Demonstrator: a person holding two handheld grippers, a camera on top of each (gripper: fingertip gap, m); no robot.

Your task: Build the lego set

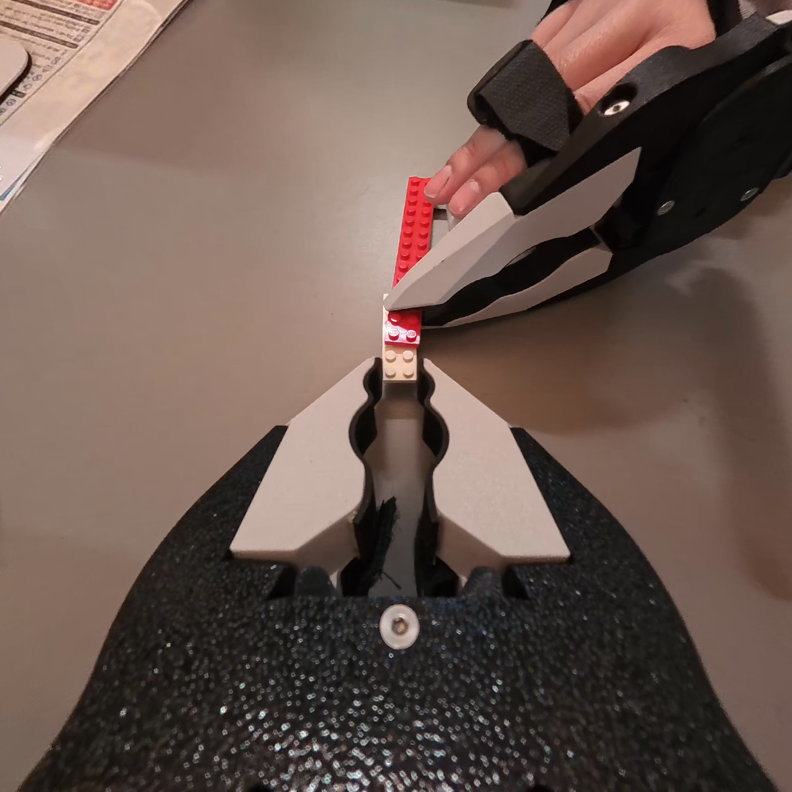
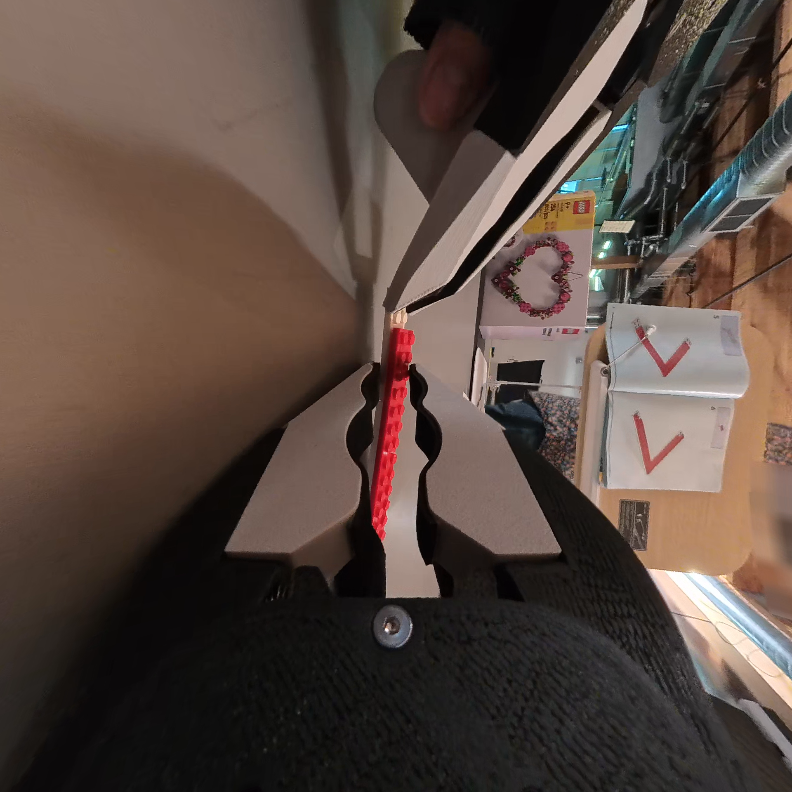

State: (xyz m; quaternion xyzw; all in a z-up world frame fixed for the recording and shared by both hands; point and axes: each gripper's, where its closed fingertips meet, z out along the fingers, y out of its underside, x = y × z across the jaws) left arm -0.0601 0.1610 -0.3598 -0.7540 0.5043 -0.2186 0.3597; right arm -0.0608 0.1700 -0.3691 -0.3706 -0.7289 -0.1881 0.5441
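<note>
A long red plate (image 1: 413, 231) lies stacked on a tan plate (image 1: 400, 367) that sticks out at the near end, just above the grey table (image 1: 214, 300). My left gripper (image 1: 402, 369) is shut on the tan plate's near end. My right gripper (image 1: 409, 313) comes in from the right, turned on its side, and is shut across the red plate near that end. In the right wrist view the red plate (image 2: 392, 450) runs edge-on between the right gripper's (image 2: 392, 370) fingers, with the tan plate (image 2: 400, 318) and the left gripper (image 2: 396, 308) beyond. Bare fingers of a hand (image 1: 450, 188) touch the red plate's far end.
Printed paper sheets (image 1: 64, 64) lie at the table's far left corner. In the right wrist view a Lego box with a heart wreath picture (image 2: 544, 274) and an open instruction booklet (image 2: 673, 398) stand past the table. Both grippers' tips are close together, under 4 cm apart.
</note>
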